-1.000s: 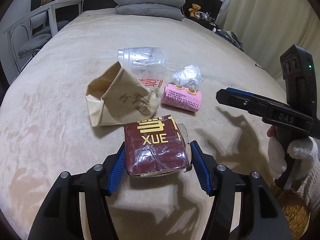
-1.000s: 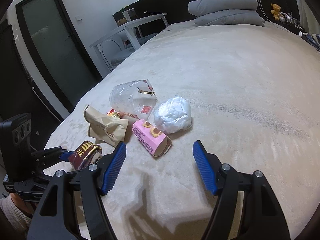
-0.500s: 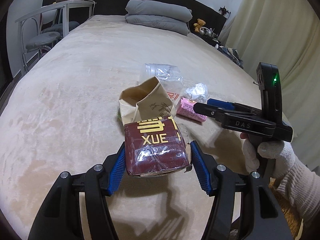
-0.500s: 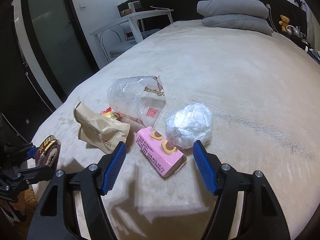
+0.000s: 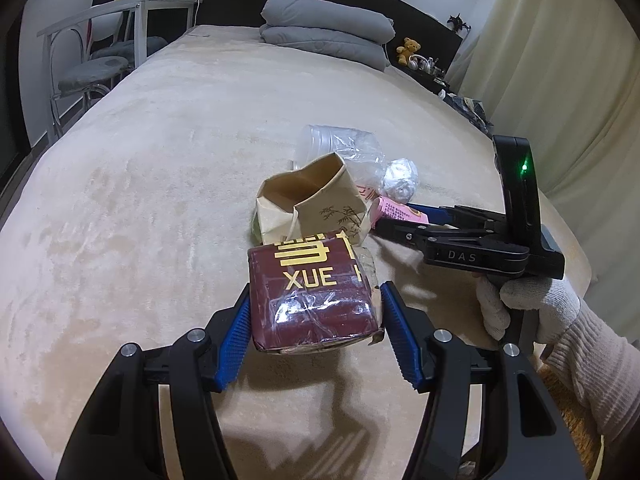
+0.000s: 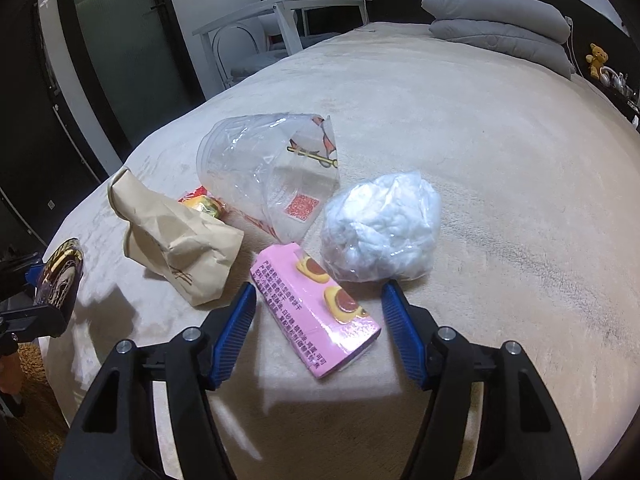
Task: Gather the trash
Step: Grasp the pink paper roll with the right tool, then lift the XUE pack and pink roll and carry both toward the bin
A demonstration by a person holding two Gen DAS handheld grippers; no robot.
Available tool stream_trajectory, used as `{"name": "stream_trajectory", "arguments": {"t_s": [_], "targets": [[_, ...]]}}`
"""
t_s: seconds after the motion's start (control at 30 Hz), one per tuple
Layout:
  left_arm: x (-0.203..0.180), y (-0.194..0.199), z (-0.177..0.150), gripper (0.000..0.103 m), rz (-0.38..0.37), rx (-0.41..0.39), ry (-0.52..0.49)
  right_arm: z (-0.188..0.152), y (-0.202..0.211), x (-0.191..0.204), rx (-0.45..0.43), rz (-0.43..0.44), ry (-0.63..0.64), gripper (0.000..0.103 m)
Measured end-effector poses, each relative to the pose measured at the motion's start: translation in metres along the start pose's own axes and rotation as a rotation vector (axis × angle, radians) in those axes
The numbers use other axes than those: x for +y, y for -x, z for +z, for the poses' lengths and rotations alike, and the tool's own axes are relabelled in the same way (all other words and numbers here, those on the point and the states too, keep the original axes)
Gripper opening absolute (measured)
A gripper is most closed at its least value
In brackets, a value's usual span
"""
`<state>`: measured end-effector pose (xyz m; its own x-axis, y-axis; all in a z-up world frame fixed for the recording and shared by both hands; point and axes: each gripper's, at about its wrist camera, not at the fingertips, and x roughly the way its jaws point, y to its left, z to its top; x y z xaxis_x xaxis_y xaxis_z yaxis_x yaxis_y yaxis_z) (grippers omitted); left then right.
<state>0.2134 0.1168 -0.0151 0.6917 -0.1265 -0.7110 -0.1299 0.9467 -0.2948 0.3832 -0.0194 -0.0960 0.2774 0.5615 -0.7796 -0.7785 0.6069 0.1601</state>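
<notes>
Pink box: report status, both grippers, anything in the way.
Left gripper shut on dark red packet. Right gripper closing around pink box, no contact yet. White wad touching box's far end.

Dark red cellophane-wrapped packet [image 5: 312, 296]: gold letters "XUE", large gold Chinese characters above, cut off. Black body of right gripper [image 5: 400, 218]: grey letters "DAS". Pink rectangular box [image 6: 316, 308]: Chinese small print, too fine to read. Clear crumpled plastic cup [image 6: 268, 184]: red QR code.
</notes>
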Motion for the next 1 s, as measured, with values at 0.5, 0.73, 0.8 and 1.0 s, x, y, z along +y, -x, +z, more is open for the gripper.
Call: {"name": "stream_trajectory", "arguments": {"t_s": [0.5,0.73,0.8,1.0], "targets": [[-0.002,0.011,-0.003,0.060,0.022,-0.045,-0.013,-0.015,0.034,-0.005,-0.006,0.083,-0.131,0.037],[-0.009,0.021,-0.013,0.060,0.033,-0.075,-0.037,-0.035,0.065,-0.001,-0.041,0.077,-0.169,0.035],[-0.013,0.027,-0.016,0.060,0.032,-0.086,-0.038,-0.041,0.078,0.003,-0.063,0.093,-0.178,0.035],[-0.028,0.043,-0.026,0.060,0.034,-0.130,-0.077,-0.068,0.109,0.014,-0.109,0.112,-0.222,0.035]]}}
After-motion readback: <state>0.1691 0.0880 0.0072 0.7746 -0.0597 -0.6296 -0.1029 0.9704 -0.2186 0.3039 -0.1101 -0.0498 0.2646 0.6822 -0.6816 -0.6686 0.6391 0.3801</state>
